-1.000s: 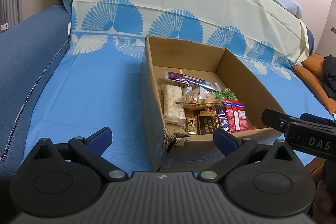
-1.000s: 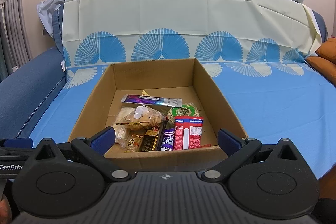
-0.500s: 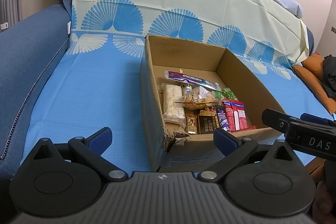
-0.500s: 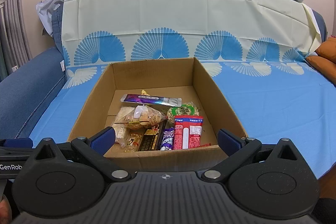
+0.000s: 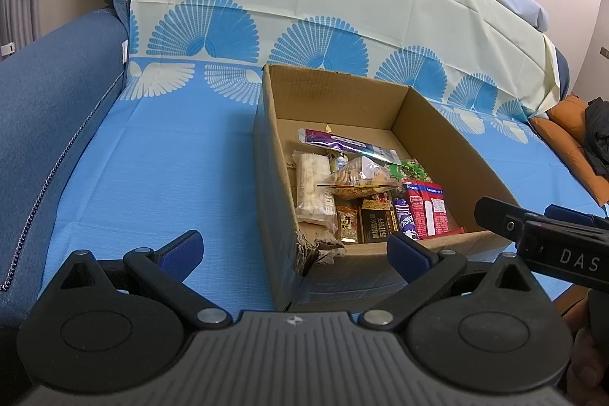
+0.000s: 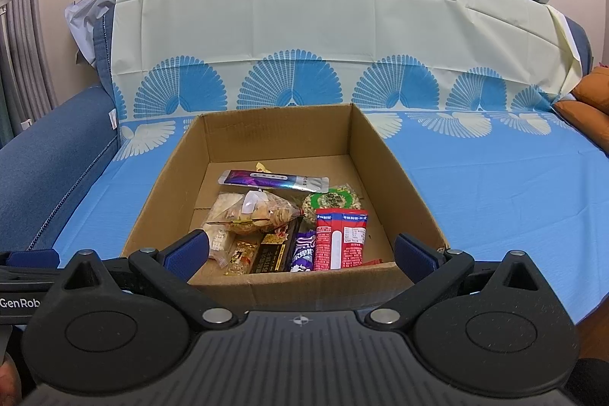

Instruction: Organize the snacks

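Nothing has shifted to speak of over the last second: both hand-held tools hover at the near edge of the box exactly as they did, jaws apart and empty. Nearest the lens, the left gripper (image 5: pixel 293 250) is spread wide over the torn near-left corner of the open brown cardboard box (image 5: pixel 449 147), and the right gripper (image 6: pixel 300 250) stands equally wide in front of the box's near wall, holding nothing. Just behind that wall the snacks lie in a loose heap on the box floor: a red-and-white rectangular packet (image 6: pixel 340 240), a small purple wrapper (image 6: pixel 303 251) touching its left side, a dark bar with gold print (image 6: pixel 272 253), then the clear crinkly bag of crackers (image 6: pixel 257 212) resting on top of a pale wrapped block (image 5: pixel 313 187). Further back sit a round green-labelled rice cake (image 6: pixel 331 202) and a long purple foil stick (image 6: pixel 272 179); the rear of the box floor is bare. With the snacks already inside the box, this could be sorting under way or a finished job. Any pick would go best on the top-lying bag by its gathered end, closing gently so the crackers do not crush. Beyond lies the blue fan-patterned sheet (image 6: pixel 495 185).
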Action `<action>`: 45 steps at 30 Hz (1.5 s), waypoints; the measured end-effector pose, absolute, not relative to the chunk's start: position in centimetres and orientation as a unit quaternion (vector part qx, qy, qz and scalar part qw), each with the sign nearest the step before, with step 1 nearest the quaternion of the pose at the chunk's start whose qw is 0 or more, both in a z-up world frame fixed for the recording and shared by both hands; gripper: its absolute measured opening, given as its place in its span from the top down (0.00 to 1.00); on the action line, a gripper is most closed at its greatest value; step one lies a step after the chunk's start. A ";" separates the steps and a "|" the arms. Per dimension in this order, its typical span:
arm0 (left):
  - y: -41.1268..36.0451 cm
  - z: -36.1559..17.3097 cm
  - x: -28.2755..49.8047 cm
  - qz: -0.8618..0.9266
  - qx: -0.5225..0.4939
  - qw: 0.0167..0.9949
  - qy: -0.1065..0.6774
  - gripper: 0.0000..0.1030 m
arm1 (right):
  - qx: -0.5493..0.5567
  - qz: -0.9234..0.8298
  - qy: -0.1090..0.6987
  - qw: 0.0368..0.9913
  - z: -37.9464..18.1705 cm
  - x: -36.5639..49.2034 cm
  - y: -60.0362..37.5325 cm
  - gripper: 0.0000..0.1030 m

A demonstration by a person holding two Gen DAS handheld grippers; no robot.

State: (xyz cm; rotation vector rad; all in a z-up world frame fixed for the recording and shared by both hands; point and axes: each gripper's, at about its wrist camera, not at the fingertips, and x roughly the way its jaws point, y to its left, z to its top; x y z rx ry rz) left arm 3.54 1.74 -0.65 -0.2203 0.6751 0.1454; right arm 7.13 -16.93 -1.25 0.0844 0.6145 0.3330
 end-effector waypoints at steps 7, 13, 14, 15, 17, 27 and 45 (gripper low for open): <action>1.7 -0.7 3.5 0.071 -0.108 0.935 0.330 0.00 | 0.041 0.163 0.301 0.939 -1.2 7.1 -16.9 0.01; 1.7 -0.7 3.6 0.069 -0.107 0.935 0.331 0.00 | 0.041 0.163 0.301 0.939 -1.2 7.2 -17.0 0.01; 1.7 -0.7 3.6 0.069 -0.107 0.935 0.331 0.00 | 0.041 0.163 0.301 0.938 -1.2 7.2 -17.0 0.01; 1.7 -0.7 3.6 0.069 -0.107 0.935 0.331 0.00 | 0.041 0.164 0.301 0.938 -1.2 7.2 -17.0 0.01; 1.7 -0.7 3.7 0.070 -0.107 0.935 0.332 0.00 | 0.041 0.164 0.301 0.939 -1.2 7.2 -17.0 0.01; 1.6 -0.7 3.9 0.067 -0.106 0.935 0.332 0.00 | 0.046 0.157 0.304 0.938 -1.4 7.1 -17.1 0.01; 1.5 -0.8 4.0 0.064 -0.107 0.935 0.331 0.00 | 0.051 0.154 0.310 0.937 -1.4 7.3 -17.2 0.01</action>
